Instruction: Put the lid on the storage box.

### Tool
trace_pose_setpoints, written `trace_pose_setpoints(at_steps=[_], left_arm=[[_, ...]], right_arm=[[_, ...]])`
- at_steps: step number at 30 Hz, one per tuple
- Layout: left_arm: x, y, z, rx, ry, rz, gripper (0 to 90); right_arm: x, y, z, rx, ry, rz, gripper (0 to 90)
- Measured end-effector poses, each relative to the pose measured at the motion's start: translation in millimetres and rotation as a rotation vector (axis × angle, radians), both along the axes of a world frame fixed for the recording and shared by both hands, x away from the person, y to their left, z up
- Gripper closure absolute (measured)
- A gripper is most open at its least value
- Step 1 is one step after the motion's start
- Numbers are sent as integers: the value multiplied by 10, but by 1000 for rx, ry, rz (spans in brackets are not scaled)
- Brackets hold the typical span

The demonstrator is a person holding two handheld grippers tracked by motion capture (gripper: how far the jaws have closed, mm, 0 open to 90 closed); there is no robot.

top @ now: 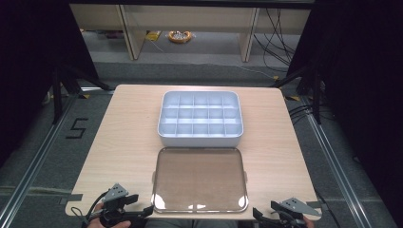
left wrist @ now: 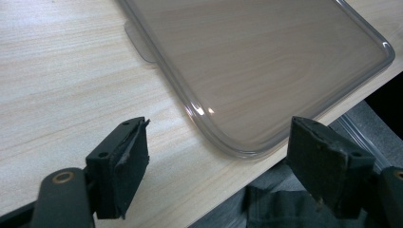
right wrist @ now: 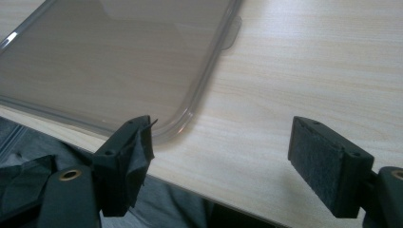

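Observation:
A clear, brown-tinted lid (top: 199,179) lies flat on the wooden table (top: 128,137) at its near edge. Just beyond it stands a pale compartment box (top: 200,118) with several empty cells. My left gripper (top: 138,205) hovers at the lid's near left corner, open, with nothing between the jaws. In the left gripper view the lid (left wrist: 266,61) has its rounded corner in front of the left gripper (left wrist: 223,137). My right gripper (top: 266,210) stands open by the near right corner. In the right gripper view the lid (right wrist: 109,61) lies ahead and left of the right gripper (right wrist: 223,137).
A small tab (left wrist: 138,42) juts from the lid's side; another tab (right wrist: 233,33) is on the opposite side. Bare table lies left and right of the box. Dark trousers (left wrist: 285,204) show below the table's near edge. Cables (top: 280,42) and desk legs lie on the floor behind.

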State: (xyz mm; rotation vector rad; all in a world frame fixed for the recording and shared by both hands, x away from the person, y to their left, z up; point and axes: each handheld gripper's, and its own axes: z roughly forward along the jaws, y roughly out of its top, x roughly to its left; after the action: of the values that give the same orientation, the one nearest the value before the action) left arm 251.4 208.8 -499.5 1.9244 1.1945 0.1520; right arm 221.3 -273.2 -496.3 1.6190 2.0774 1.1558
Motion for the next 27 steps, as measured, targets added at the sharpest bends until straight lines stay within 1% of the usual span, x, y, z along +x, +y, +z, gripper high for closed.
trace_pose_setpoints(at_steps=[1,2,3,4,5,7,8,9,10,11,12,13,14,15,16,17,18,19,20,21,22,23,24,25,26,27], left_arm=[[2,-1,0,-4,1,1,210],[2,-1,0,-4,1,1,207],[-11,-25,0,-34,4,8,207],[-11,-25,0,-34,4,8,206],[-10,-31,-2,-40,4,6,206],[-9,-33,-2,-42,2,2,207],[-8,-35,-3,-43,3,1,207],[-8,-39,-7,-40,7,-2,210],[-8,-38,-6,-38,13,-6,211],[-9,-42,-7,-42,17,-7,214],[-10,-44,-9,-46,20,-10,223],[-10,-44,-9,-46,20,-10,229],[-9,-54,-15,-49,19,-10,231],[-9,-54,-15,-49,19,-10,235],[-8,-58,-15,-51,20,-8,235],[-7,-58,-14,-51,21,-10,242],[-7,-62,-12,-46,23,-11,247],[-9,-78,-16,-52,25,-11,251],[-9,-78,-16,-52,25,-11,253],[-8,-85,-19,-52,25,-17,253],[-8,-107,-24,-61,37,-19,260],[-8,-107,-24,-61,37,-19,261],[-6,-125,-28,-57,37,-25,265],[-4,-132,-27,-58,38,-30,271],[-5,-149,-25,-59,39,-25,276],[2,-156,-27,-59,37,-33,280]], right_arm=[[-2,-2,3,-3,7,2,249],[4,-14,-4,3,4,12,250],[-10,11,0,36,31,-10,250],[5,-5,-10,30,8,0,251],[20,-10,-25,51,0,18,252],[20,-16,-15,52,18,10,253],[20,-16,-15,52,18,10,253],[28,-22,-16,36,17,4,256],[32,-18,-17,41,17,2,257],[30,-12,-10,59,26,3,257],[37,-15,-12,59,13,9,257],[44,-6,-19,75,10,4,257],[48,6,-21,101,22,-1,257],[48,6,-21,101,22,-1,257],[65,0,-36,114,14,12,257],[84,18,-47,120,13,10,258],[91,25,-40,134,33,4,258],[68,62,-12,184,80,-11,258],[68,62,-12,184,80,-11,258],[110,39,-43,158,33,26,260],[136,66,-45,152,30,15,260],[136,66,-45,152,30,15,260],[145,73,-31,156,29,26,260],[158,94,-37,163,24,8,259],[152,113,-18,180,53,1,256],[172,99,-27,188,37,30,253]])
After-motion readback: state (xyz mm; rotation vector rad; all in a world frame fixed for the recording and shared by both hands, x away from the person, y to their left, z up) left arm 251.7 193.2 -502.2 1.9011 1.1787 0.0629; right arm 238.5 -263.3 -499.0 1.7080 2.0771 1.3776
